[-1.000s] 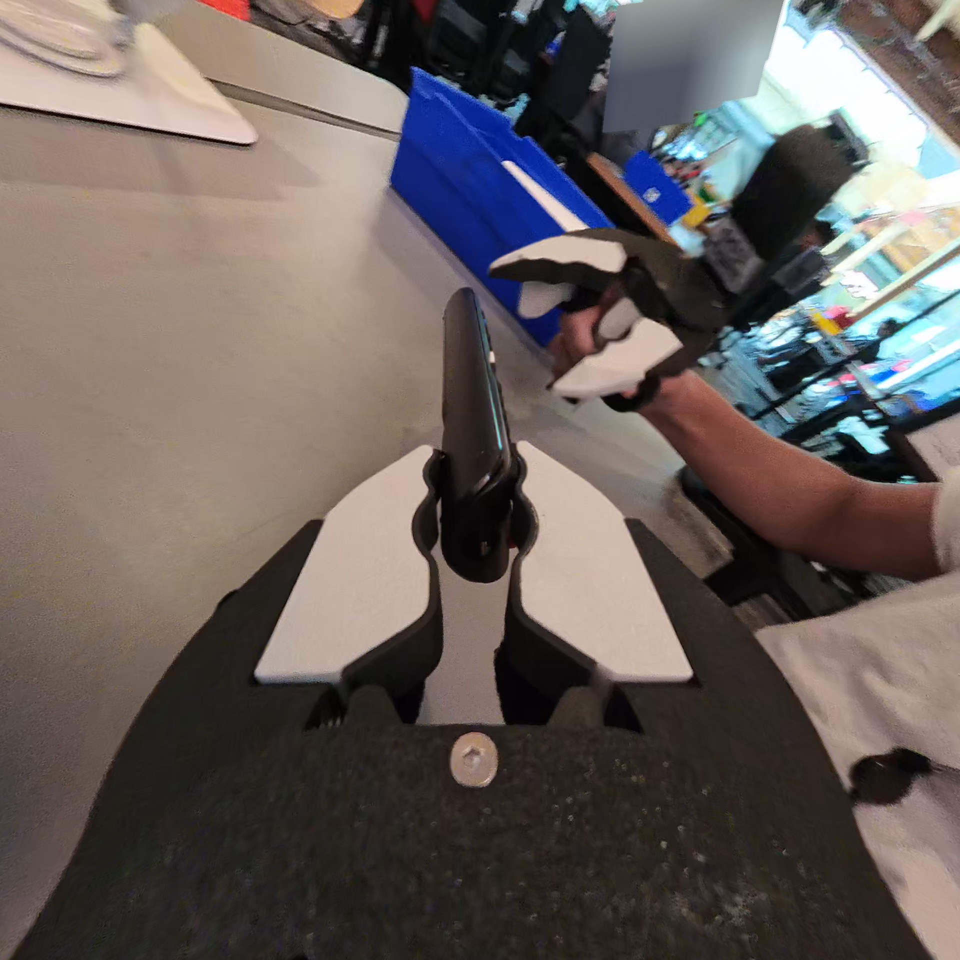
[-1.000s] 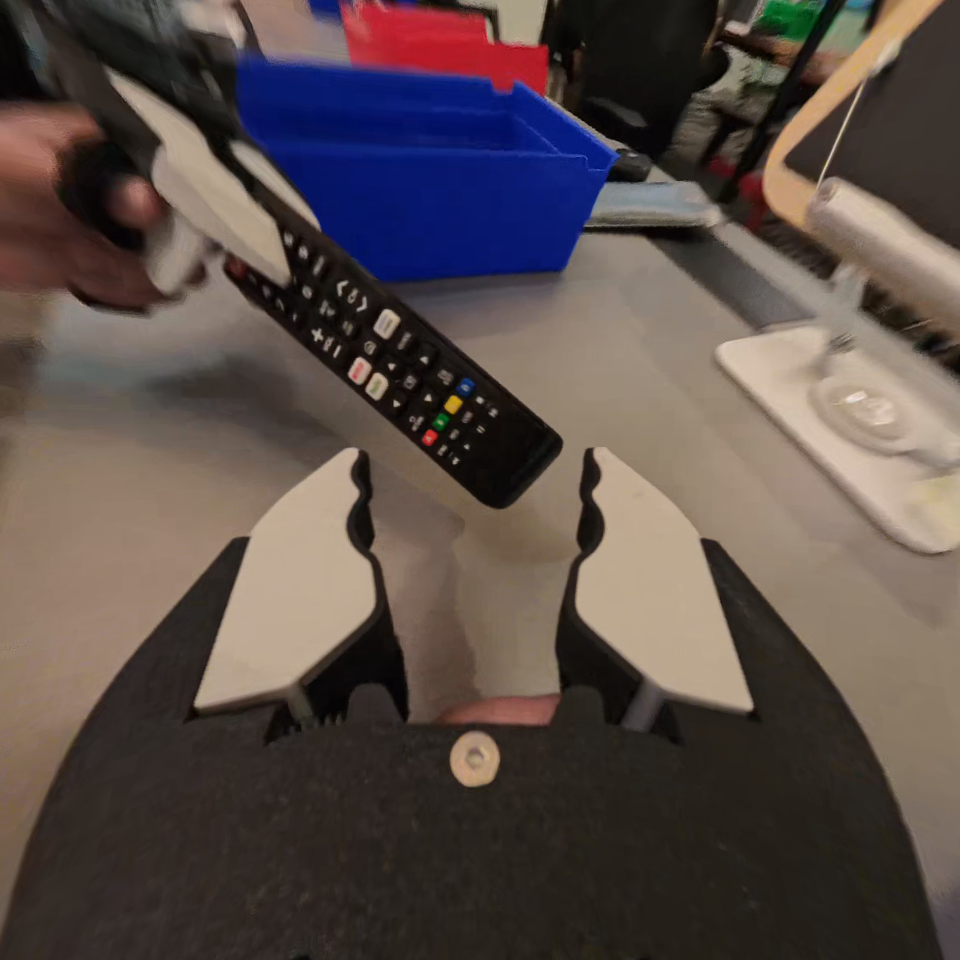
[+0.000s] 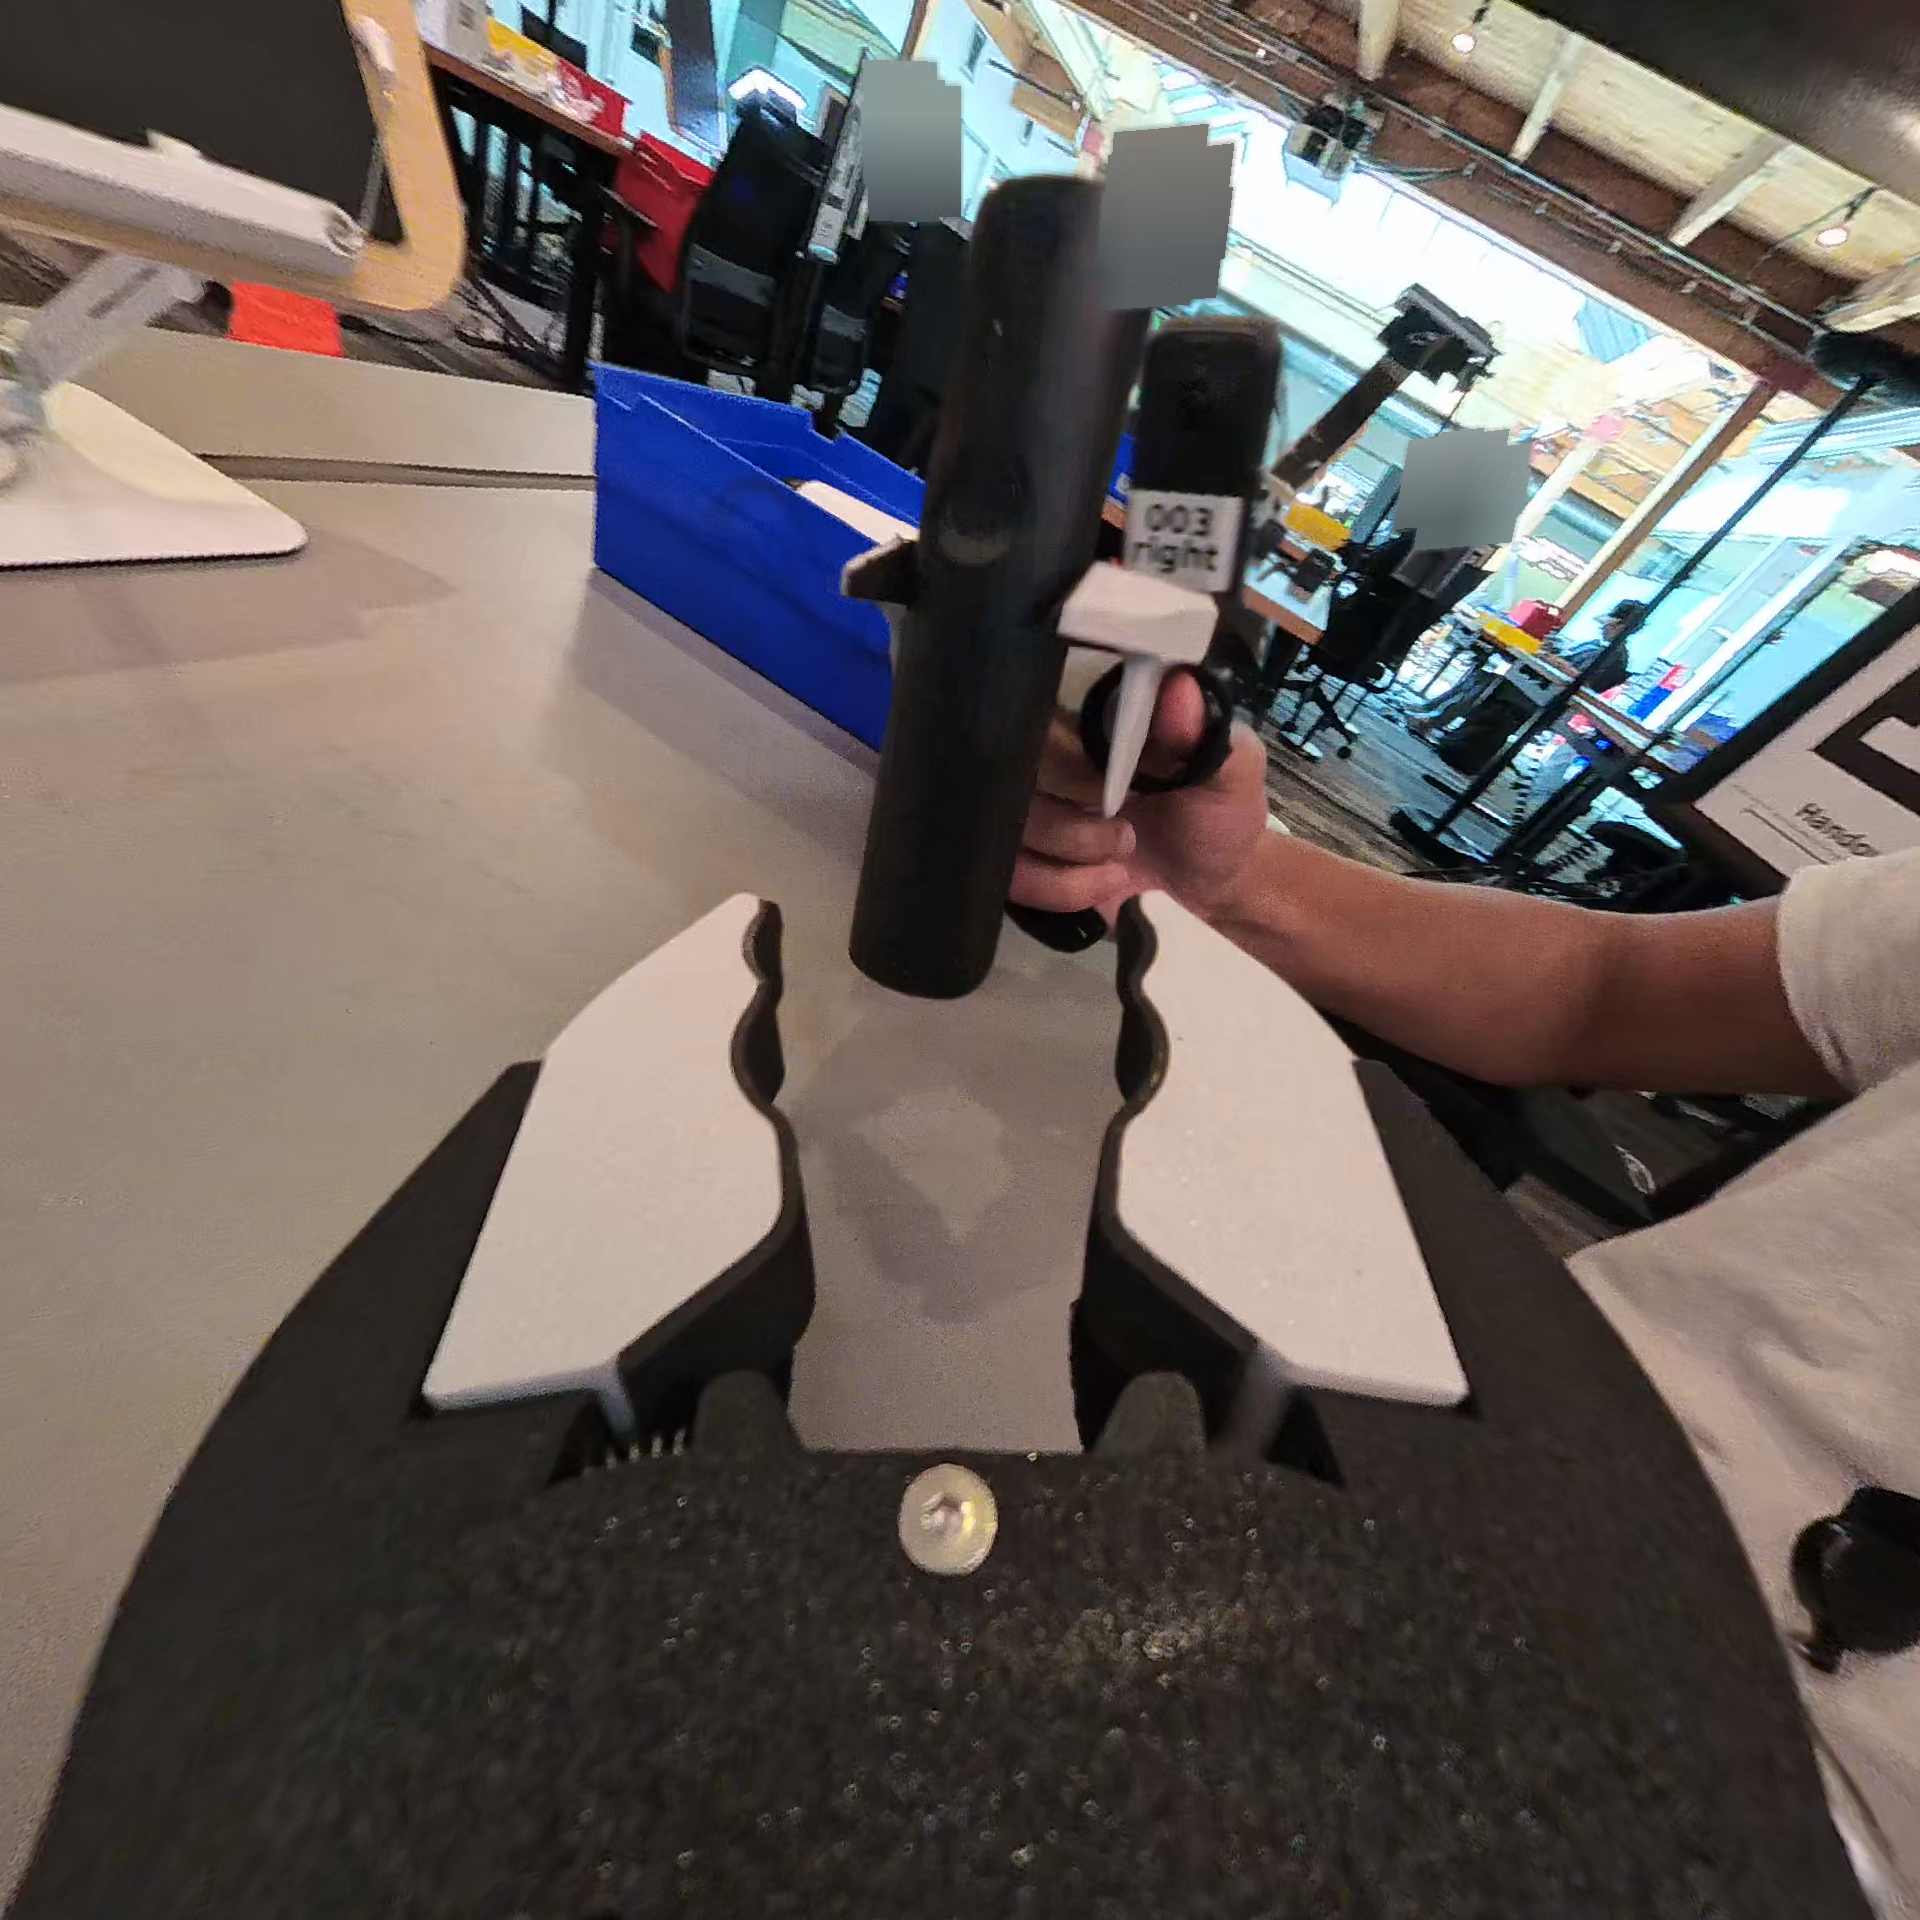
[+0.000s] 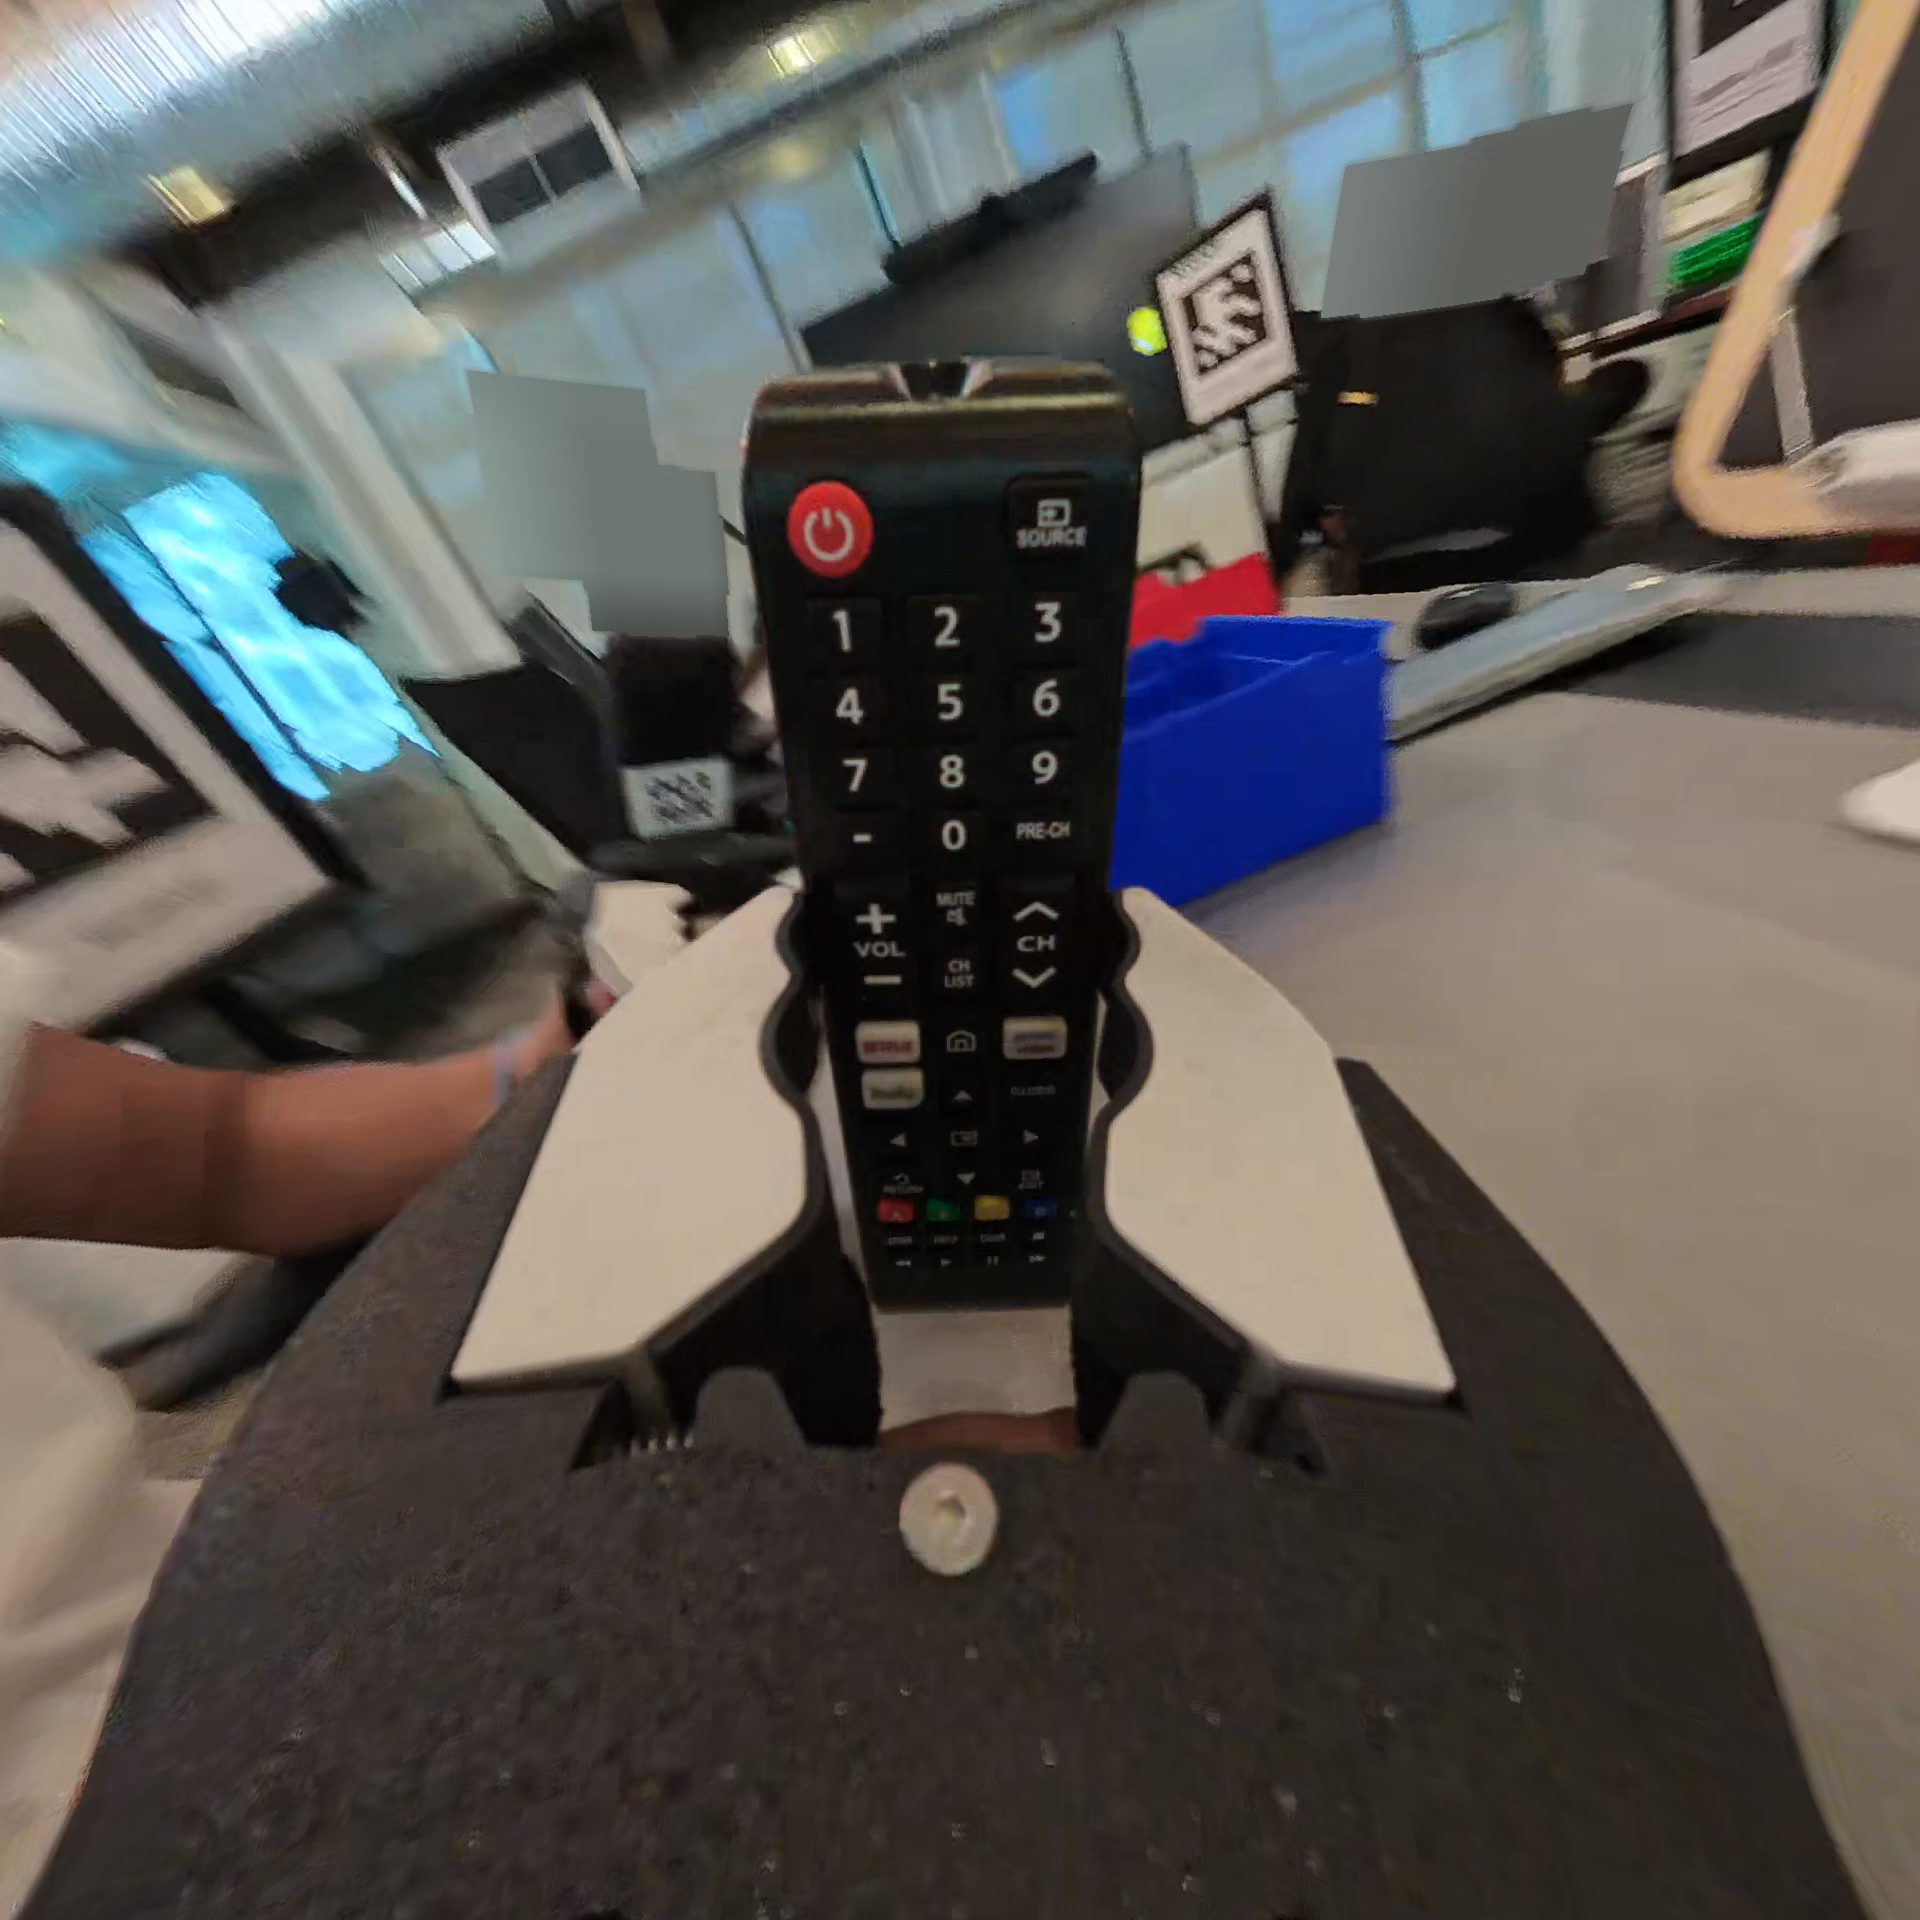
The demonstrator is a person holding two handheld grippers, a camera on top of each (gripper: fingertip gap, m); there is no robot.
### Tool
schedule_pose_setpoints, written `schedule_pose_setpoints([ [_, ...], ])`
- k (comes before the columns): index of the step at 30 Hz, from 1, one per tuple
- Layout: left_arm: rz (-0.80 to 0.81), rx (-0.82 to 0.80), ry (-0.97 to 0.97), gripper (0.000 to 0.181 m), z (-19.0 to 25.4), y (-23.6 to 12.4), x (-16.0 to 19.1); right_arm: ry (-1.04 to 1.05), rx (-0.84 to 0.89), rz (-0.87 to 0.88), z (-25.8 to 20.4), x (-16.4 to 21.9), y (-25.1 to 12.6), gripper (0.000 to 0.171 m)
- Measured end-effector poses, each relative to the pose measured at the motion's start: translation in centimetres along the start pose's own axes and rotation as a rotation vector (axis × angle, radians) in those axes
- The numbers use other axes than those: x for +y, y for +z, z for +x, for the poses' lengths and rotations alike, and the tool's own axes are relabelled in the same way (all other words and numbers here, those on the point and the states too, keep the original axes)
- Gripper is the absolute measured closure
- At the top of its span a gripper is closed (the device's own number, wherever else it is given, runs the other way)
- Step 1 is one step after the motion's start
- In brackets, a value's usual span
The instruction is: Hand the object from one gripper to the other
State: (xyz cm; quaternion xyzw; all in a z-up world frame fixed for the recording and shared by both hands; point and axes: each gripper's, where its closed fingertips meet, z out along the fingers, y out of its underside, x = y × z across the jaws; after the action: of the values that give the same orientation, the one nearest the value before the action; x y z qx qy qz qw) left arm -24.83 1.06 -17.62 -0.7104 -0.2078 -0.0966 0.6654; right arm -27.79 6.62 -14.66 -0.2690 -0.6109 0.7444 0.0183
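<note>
A black TV remote with coloured buttons stands upright between the fingers of my right gripper, which is shut on its lower half. In the left wrist view I see the remote's plain back, held upright above the grey table by the right gripper and a hand. My left gripper is open and empty; the remote's lower end hangs just beyond its fingertips, apart from them.
A blue bin stands on the grey table behind the remote, and shows in the right wrist view. A white lamp base with its arm is at the far left. A keyboard lies beyond the bin. Spacing between my two grippers at the tips: around 8 cm. The right tips stand about 35 cm off the white lamp base.
The left gripper has let go of the remote and opened. The right gripper, open before, has shut on the remote and now holds it upright.
</note>
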Motion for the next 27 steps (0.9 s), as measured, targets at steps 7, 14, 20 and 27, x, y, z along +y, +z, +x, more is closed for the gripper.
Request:
schedule_pose_setpoints([
  [7,-0.133,0.095,-0.014,0.116,2.2,2.1,2.7,0.190,-0.236,-0.035,-4.5,2.4,2.8,0.119],
  [14,-0.218,0.156,-0.024,0.130,3.4,2.5,4.2,0.187,-0.267,-0.053,-5.8,3.5,3.8,0.118],
  [20,-0.249,0.066,-0.024,0.130,1.6,2.1,4.1,0.126,-0.190,-0.090,-3.9,4.0,3.3,0.109],
  [27,-0.431,-0.332,0.261,0.130,-5.8,-1.2,4.4,-0.091,0.135,-0.315,3.1,5.5,0.4,0.101],
])
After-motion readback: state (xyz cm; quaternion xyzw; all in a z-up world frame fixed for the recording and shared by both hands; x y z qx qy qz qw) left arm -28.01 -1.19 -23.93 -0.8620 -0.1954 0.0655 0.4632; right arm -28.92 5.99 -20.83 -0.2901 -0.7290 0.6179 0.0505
